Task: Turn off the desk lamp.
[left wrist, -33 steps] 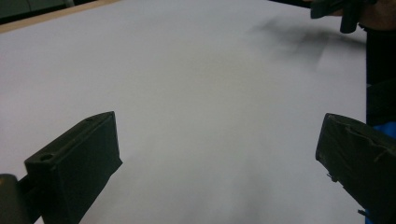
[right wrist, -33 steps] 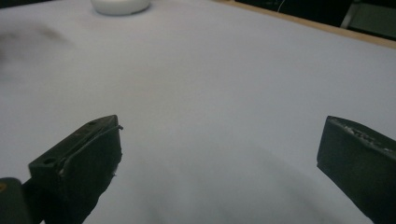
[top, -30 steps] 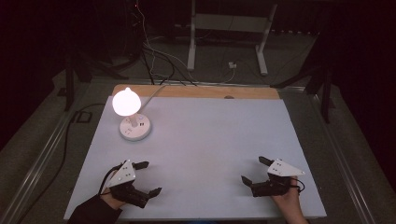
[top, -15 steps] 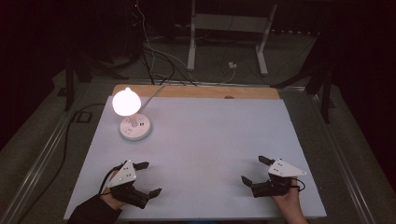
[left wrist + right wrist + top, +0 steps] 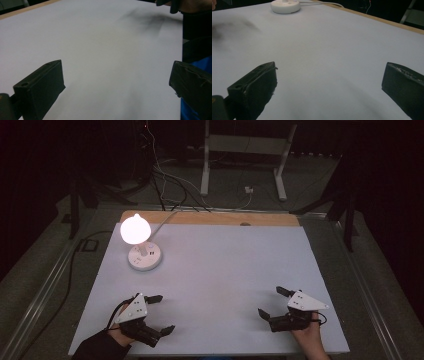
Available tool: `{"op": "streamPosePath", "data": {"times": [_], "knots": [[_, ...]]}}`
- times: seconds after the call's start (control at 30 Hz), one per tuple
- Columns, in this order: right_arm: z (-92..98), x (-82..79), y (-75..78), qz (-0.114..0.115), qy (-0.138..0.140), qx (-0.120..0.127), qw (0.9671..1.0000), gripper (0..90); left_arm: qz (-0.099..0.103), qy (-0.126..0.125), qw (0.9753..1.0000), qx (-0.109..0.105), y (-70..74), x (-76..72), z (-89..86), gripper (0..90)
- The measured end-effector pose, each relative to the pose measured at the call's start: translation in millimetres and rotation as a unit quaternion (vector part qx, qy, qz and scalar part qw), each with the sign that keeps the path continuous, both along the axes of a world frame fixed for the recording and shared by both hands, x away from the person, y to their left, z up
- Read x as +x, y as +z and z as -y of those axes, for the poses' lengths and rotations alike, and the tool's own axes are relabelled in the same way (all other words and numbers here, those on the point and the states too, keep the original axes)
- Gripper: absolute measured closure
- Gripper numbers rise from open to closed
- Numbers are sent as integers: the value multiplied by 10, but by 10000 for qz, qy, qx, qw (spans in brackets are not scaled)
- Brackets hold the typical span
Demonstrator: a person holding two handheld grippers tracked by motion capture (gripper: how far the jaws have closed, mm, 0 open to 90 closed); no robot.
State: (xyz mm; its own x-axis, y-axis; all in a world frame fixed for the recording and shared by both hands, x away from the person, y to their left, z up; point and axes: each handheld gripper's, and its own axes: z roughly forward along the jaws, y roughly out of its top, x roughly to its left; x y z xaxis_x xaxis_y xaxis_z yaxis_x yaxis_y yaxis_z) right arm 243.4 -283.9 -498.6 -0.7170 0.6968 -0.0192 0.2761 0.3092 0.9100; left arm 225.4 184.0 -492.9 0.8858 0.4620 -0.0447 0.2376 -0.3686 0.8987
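The left gripper (image 5: 162, 314) rests low over the near left corner of the white table (image 5: 225, 270), its jaws spread wide with nothing between them. In the left gripper view (image 5: 117, 82) the two black jaws stand far apart at the bottom corners, and bare white tabletop lies in the gap. The right gripper (image 5: 272, 302) sits at the near right of the table, jaws likewise wide apart and empty; the right gripper view (image 5: 329, 85) shows the same wide gap over plain white surface.

Each gripper carries a grey three-cornered plate on top, seen from the high view, where the person's hands come in from the bottom edge and are partly cut off by it.

The lamp (image 5: 135, 229), a glowing bulb on a round white base (image 5: 145, 257), stands at the far left of the table, well apart from both grippers. The right gripper view catches the base (image 5: 285, 5) at its top edge with a white cord running off to the right, but the bulb itself is cut off there. The high view shows the bulb so bright that its outline is washed out.

The left gripper view looks across the table toward the other hand (image 5: 193, 5), which is cropped at the top right corner and throws a blurred shadow on the white surface. A blue patch at that view's right edge is too close and cropped to identify. The wooden strip along the table's far edge (image 5: 210, 218) shows from above, and the room beyond is dark.
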Motion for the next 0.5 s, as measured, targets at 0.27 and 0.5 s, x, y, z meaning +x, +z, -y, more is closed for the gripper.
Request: {"op": "streamPosePath", "data": {"times": [0.27, 0.5], "knots": [[7, -7, 23, 51, -20, 73, 10000, 0, 21, -178, 9998, -121, 109, 3, 51, 4], [16, -6, 32, 90, -31, 108, 9999, 0, 40, -116, 9996, -241, 196, 36, 65, 4]]}}
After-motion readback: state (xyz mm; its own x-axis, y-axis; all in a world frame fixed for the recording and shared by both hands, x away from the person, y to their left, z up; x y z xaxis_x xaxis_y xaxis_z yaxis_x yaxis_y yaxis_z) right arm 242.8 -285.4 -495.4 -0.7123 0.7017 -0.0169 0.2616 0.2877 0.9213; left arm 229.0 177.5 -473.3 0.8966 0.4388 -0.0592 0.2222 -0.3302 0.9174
